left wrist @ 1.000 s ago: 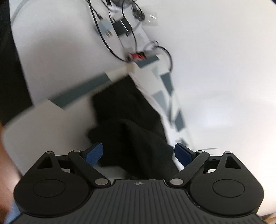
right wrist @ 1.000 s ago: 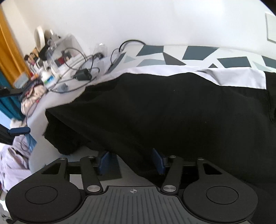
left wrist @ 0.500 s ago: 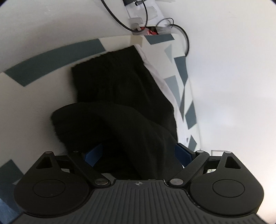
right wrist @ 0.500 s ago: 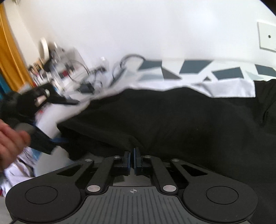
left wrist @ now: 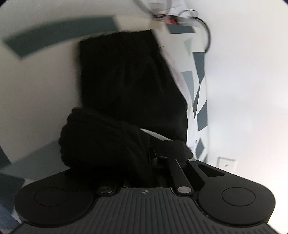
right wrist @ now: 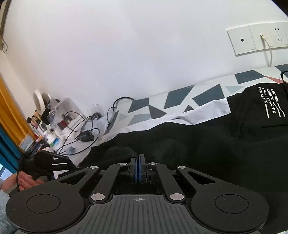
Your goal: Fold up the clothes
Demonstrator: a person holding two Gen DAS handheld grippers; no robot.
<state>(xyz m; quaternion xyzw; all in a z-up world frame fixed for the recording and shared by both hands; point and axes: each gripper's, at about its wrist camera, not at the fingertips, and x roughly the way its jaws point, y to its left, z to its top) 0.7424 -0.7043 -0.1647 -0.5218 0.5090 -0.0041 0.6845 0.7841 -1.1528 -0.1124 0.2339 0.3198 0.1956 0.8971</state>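
A black garment with white lettering lies on a sheet with grey triangles, over a white cloth. My right gripper is shut on the garment's near edge. In the left wrist view the same black garment stretches away, with a bunched fold right at my left gripper. The left fingers are drawn together with black cloth bunched over them. The left gripper also shows at the left edge of the right wrist view, held by a hand.
A cluttered bedside shelf with black cables, jars and a clear box stands at the left. A white wall with sockets runs behind the bed. Cables lie beyond the garment's far end.
Both grippers have closed on the garment: the right one about half a second ago, the left one just now. The right gripper has lifted and tilted, showing more wall. The fabric bunched toward the left gripper.
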